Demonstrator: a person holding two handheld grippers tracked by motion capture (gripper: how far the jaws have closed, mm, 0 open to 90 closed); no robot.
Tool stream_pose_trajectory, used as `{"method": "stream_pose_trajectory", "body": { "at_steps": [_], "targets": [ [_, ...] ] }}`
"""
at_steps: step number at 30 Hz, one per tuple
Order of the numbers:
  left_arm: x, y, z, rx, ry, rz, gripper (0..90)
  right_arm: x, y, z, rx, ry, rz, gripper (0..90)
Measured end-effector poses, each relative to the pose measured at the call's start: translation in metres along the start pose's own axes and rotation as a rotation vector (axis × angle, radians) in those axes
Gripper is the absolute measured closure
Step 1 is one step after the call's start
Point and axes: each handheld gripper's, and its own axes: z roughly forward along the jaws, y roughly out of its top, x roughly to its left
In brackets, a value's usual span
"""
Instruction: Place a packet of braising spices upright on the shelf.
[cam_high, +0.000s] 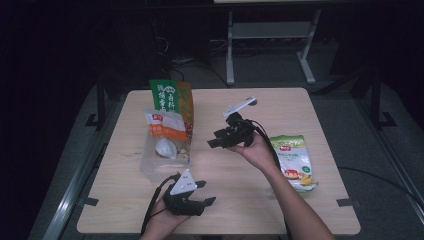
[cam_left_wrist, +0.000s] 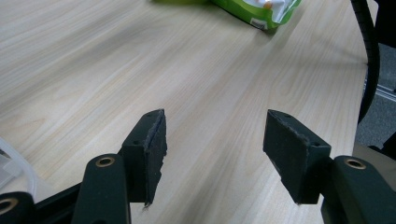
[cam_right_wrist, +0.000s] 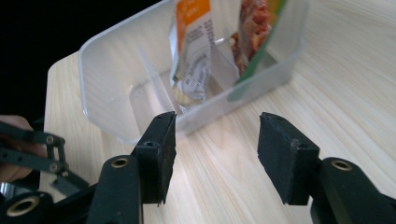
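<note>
A clear plastic bin (cam_high: 150, 167) stands left of the table's middle. A tall green and orange packet (cam_high: 172, 97) and a white and orange packet (cam_high: 165, 125) stand upright in it. My right gripper (cam_high: 216, 138) is held above the table just right of the bin, jaws open and empty, pointing at it. In the right gripper view the open gripper (cam_right_wrist: 217, 140) faces the bin (cam_right_wrist: 116, 70) and its white and orange packet (cam_right_wrist: 194, 42). My left gripper (cam_high: 206, 193) rests near the front edge, open and empty (cam_left_wrist: 215, 140). A green and white snack bag (cam_high: 295, 160) lies flat at the right.
The wooden table (cam_high: 250, 210) has bare room in the middle and at the front right. The snack bag's end (cam_left_wrist: 261, 9) shows far ahead of the left jaws, beside a black cable (cam_left_wrist: 369, 46). A metal desk frame (cam_high: 270, 40) stands on the floor behind the table.
</note>
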Motion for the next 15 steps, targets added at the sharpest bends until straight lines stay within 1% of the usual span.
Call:
{"method": "stream_pose_trajectory", "body": {
  "at_steps": [1, 7, 9, 10, 11, 15],
  "targets": [
    [-0.001, 0.000, 0.001, -0.007, -0.001, -0.008, 39.1, -0.001, -0.002, -0.004, 0.001, -0.006, 0.007, 45.8],
    [-0.002, 0.000, 0.002, -0.010, -0.002, -0.016, 38.6, -0.005, -0.015, -0.025, -0.006, -0.040, 0.029, 43.1],
    [-0.002, -0.001, 0.002, -0.009, -0.003, -0.016, 38.6, -0.006, -0.017, -0.027, -0.007, -0.038, 0.033, 42.9],
    [-0.002, 0.000, 0.002, -0.006, -0.004, -0.013, 38.6, -0.007, -0.019, -0.030, 0.002, -0.044, 0.036, 42.5],
    [-0.002, 0.000, 0.003, -0.005, -0.004, -0.011, 38.6, -0.008, -0.022, -0.036, 0.000, -0.051, 0.039, 42.1],
    [-0.002, -0.001, 0.004, -0.006, -0.013, -0.008, 38.5, -0.009, -0.029, -0.046, -0.007, -0.067, 0.035, 41.6]
  ]
}}
